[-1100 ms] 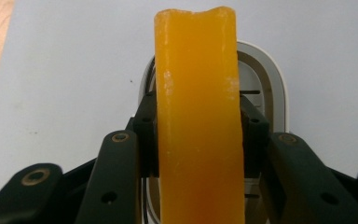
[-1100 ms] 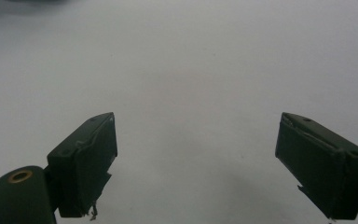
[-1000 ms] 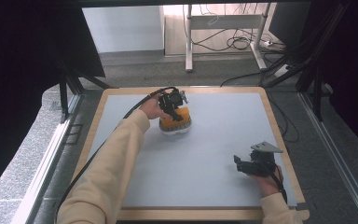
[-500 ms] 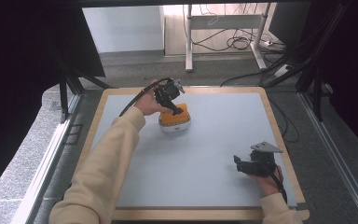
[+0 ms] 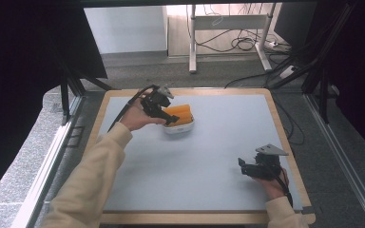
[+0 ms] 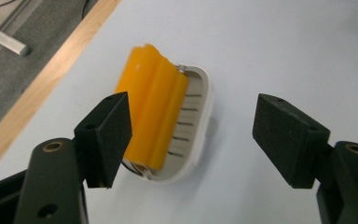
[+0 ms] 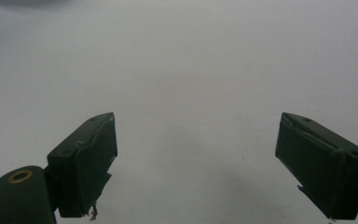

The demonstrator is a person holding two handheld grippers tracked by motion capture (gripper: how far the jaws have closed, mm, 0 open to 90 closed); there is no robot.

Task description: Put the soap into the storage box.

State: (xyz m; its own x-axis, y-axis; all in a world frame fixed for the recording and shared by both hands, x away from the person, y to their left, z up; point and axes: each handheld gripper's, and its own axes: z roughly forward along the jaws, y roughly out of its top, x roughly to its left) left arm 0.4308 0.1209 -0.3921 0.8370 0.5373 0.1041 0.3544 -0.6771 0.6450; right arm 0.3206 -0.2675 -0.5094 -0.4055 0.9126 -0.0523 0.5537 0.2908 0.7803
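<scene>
An orange ridged block (image 5: pixel 181 113) lies in a white oval dish (image 5: pixel 178 128) on the pale mat at the back left. My left gripper (image 5: pixel 170 118) hovers just left of it, tilted down toward the block. In the left gripper view the block (image 6: pixel 154 112) and the dish (image 6: pixel 200 100) lie on the mat beyond my left gripper (image 6: pixel 200 137). Its jaws have just been opening and stand wide, with nothing pressed between the pads. My right gripper (image 5: pixel 242 164) rests low at the front right, open over bare mat (image 7: pixel 196 163).
The mat (image 5: pixel 218 142) sits in a wooden-edged board (image 5: pixel 280 128). Black frame posts stand at both sides. Beyond the far edge are a desk leg (image 5: pixel 191 42) and floor cables (image 5: pixel 247 45).
The left gripper was on top of the orange block and has drawn back to the left and upward, jaws now apart. The block stays in its dish. The right hand has not moved.
</scene>
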